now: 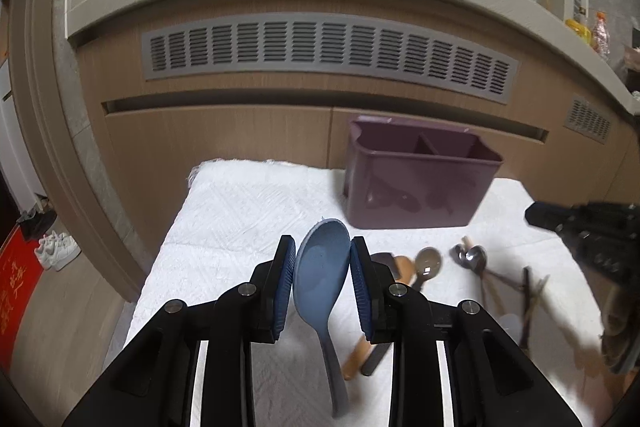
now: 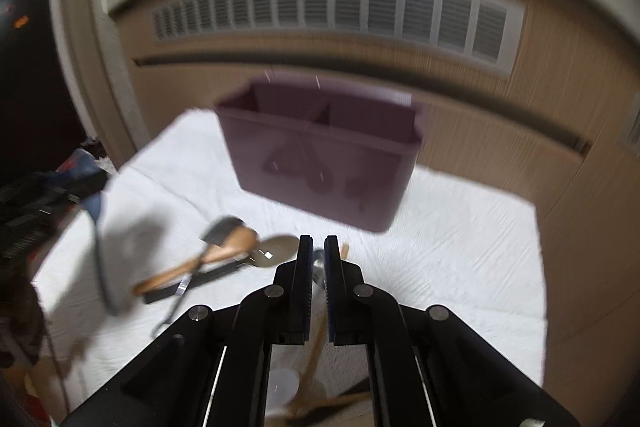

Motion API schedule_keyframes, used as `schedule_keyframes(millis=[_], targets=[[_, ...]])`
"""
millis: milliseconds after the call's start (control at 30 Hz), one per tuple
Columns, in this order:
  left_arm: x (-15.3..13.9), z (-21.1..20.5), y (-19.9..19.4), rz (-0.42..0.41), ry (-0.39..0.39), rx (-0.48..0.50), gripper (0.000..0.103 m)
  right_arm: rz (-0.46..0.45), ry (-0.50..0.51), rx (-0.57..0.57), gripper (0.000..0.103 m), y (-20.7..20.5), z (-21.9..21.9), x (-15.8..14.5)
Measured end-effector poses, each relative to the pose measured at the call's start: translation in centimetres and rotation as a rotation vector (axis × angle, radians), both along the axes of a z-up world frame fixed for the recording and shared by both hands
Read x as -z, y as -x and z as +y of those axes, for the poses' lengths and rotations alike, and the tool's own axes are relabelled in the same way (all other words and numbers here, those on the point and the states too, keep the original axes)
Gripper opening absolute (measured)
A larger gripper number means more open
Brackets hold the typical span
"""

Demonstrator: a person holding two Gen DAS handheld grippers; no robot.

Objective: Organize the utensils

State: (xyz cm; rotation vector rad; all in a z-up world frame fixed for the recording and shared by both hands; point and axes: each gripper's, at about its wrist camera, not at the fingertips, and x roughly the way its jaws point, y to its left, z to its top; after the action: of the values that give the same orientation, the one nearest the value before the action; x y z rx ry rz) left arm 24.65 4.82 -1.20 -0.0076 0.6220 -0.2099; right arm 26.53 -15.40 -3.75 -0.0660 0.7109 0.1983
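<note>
My left gripper is shut on a blue rice spoon, bowl pinched between the blue pads, handle hanging down toward me above the white cloth. A purple two-compartment utensil holder stands ahead and to the right. My right gripper is nearly closed around a metal spoon; the view is blurred. The holder is ahead of it. A wooden spoon, a dark spatula and a brown spoon lie to its left.
More utensils lie on the cloth right of the left gripper: a wooden spoon, a brown spoon, metal spoons, chopsticks. A wooden cabinet with a grey vent stands behind. The right gripper shows at the right edge.
</note>
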Motion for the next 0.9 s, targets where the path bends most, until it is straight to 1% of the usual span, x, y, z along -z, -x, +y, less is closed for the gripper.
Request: schedule_keyframes(millis=[133,200,233,333,400,467,500,533,567,600,633,667,700,733,767,833,900], targets=[[-2.2,-0.8,1.4,-0.04,0.004,0.023,0.026,-0.078,0.006,-0.033,0.004,2.4,0.4,-3.8],[-3.1,-0.9,2.0,-0.05,0.006,0.021,0.014,-0.079,0.017,-0.034,0.004,2.9,0.6,-4.8],[-3.3,-0.9,2.1,-0.047,0.008,0.015,0.011,-0.059,0.01,-0.033,0.004,2.9,0.5,-4.7],[-3.6,-0.6,2.4,-0.031,0.017,0.009,0.011,0.02,-0.007,-0.015,0.005,2.2,0.0,-3.1],[-3.6,-0.4,2.8,-0.033,0.01,0.005,0.008,0.084,-0.033,0.011,0.005,1.1,-0.8,-0.8],[-3.4,-0.1,2.9,-0.028,0.01,0.008,0.007,0.123,-0.057,0.037,0.011,0.5,-1.6,1.2],[-3.3,0.2,2.9,-0.022,0.016,0.004,0.007,0.139,-0.072,0.047,0.021,0.1,-1.9,2.2],[-3.0,0.6,2.8,-0.01,0.029,-0.006,0.007,0.153,-0.085,0.06,0.036,-0.1,-2.3,3.1],[-2.5,1.4,2.4,0.017,0.053,-0.021,0.007,0.165,-0.088,0.068,0.042,-0.3,-2.5,3.8],[-2.0,1.8,2.0,0.044,0.068,-0.027,0.008,0.178,-0.091,0.078,0.052,-0.5,-2.6,4.5],[-0.9,2.4,1.3,0.111,0.097,-0.027,0.009,0.184,-0.095,0.085,0.056,-0.6,-2.8,4.9],[0.1,2.8,0.7,0.165,0.123,-0.024,0.01,0.191,-0.1,0.09,0.056,-0.7,-3.0,5.3],[1.3,3.1,0.2,0.227,0.143,-0.022,0.01,0.202,-0.103,0.095,0.058,-0.7,-3.2,5.7],[2.3,3.1,-0.2,0.275,0.155,-0.02,0.011,0.211,-0.104,0.101,0.061,-0.8,-3.4,6.1],[3.4,3.1,-0.5,0.323,0.169,-0.017,0.013,0.218,-0.106,0.105,0.063,-0.7,-3.6,6.4],[5.8,2.9,-1.3,0.44,0.232,-0.007,0.017,0.232,-0.115,0.112,0.065,-0.8,-3.8,7.0],[7.4,2.8,-1.8,0.524,0.305,0.001,0.022,0.249,-0.129,0.116,0.069,-0.9,-4.0,7.4]])
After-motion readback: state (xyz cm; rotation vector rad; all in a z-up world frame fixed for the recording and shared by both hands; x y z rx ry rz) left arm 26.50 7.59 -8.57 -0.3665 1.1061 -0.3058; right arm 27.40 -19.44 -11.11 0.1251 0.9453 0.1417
